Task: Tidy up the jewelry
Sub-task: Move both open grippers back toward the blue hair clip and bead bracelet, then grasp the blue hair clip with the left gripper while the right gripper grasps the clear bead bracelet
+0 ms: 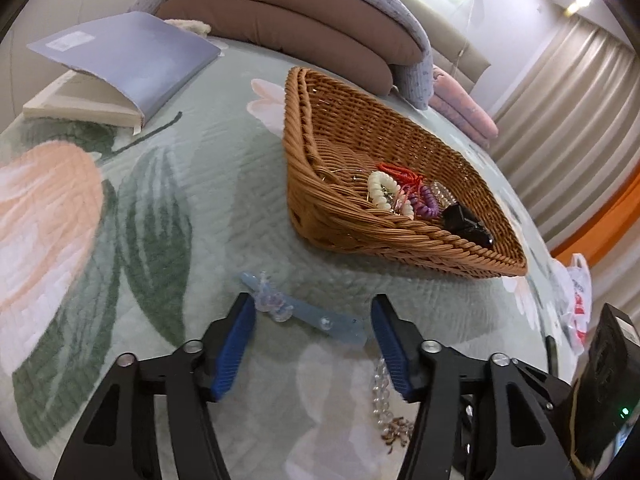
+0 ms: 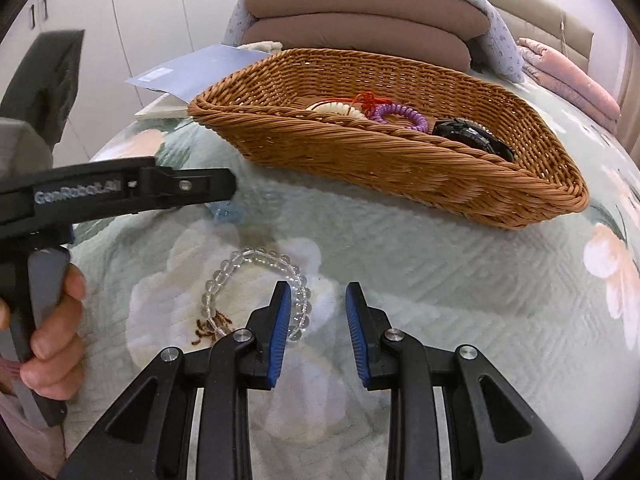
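A: Left wrist view first — left gripper (image 1: 313, 334) held wide open over the quilt (image 1: 192, 216), with the pale blue hair clip (image 1: 304, 311) lying between the blue pads, touched by neither.

B: And nothing held?

A: Nothing. Just beside the right-hand pad, a piece of the clear bead bracelet (image 1: 382, 400) with its small brown tassel.

B: Right wrist view?

A: Right gripper (image 2: 316, 322) open but narrower, empty, pointing down at the quilt (image 2: 440, 280). Clear bead bracelet (image 2: 256, 292) lying flat there as a full ring, one side passing under the left-hand pad; touching or not — cannot tell.

B: Anything seen only from one side?

A: Only in the right wrist view: a hand (image 2: 52, 340) around the grip of the left gripper (image 2: 224, 188), and white cupboard doors behind. Only in the left wrist view: curtains (image 1: 560, 120) and a plastic bag (image 1: 576, 300).

B: The basket?

A: Wicker basket (image 1: 400, 152) in both, holding a cream bracelet (image 1: 384, 194), red cord (image 1: 400, 174), purple coil tie (image 1: 428, 204) and a dark piece (image 1: 466, 222).
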`<move>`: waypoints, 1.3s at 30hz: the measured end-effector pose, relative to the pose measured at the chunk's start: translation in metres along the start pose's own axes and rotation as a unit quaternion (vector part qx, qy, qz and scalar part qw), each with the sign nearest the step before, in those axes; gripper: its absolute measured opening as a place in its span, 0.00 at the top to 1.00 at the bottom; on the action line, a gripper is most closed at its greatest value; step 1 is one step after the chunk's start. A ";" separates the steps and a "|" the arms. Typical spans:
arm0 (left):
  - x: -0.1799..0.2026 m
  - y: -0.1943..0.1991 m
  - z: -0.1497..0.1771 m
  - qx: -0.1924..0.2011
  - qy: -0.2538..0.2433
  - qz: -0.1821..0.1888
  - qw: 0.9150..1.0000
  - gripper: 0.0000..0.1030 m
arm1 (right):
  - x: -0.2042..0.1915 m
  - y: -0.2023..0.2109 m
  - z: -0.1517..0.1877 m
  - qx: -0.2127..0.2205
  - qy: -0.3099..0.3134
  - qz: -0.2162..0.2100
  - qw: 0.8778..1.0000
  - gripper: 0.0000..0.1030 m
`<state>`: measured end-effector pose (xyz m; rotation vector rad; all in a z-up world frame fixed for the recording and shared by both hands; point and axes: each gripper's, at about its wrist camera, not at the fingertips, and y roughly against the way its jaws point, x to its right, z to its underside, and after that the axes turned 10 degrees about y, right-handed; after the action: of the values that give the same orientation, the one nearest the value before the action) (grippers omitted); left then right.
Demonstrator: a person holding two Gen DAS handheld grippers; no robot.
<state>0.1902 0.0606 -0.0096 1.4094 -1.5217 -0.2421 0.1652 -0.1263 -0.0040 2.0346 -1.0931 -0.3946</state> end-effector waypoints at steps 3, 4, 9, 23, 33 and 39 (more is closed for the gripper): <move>0.012 -0.005 0.003 0.015 -0.008 -0.035 0.999 0.34 | 0.002 0.003 0.004 0.002 -0.010 -0.012 1.000 0.70; 0.019 -0.008 0.006 0.020 -0.018 -0.056 0.998 0.34 | 0.004 0.003 0.005 0.003 -0.015 -0.019 1.000 0.70; 0.041 -0.021 0.014 0.031 -0.076 -0.134 0.988 0.35 | 0.004 0.005 0.007 0.005 -0.019 -0.024 1.000 0.70; 0.001 0.030 0.036 -0.002 -0.170 -0.088 0.982 0.56 | 0.004 0.004 0.008 0.005 -0.015 -0.023 1.000 0.70; 0.004 0.031 0.031 -0.013 -0.126 -0.015 0.992 0.56 | 0.003 0.003 0.008 0.006 -0.013 -0.024 1.000 0.70; 0.011 0.008 0.014 0.004 -0.088 -0.063 0.994 0.56 | 0.003 0.003 0.008 0.006 -0.013 -0.023 1.000 0.69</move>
<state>0.1759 0.0475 -0.0049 1.5259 -1.5778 -0.4493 0.1605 -0.1331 -0.0068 2.0742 -1.0683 -0.4389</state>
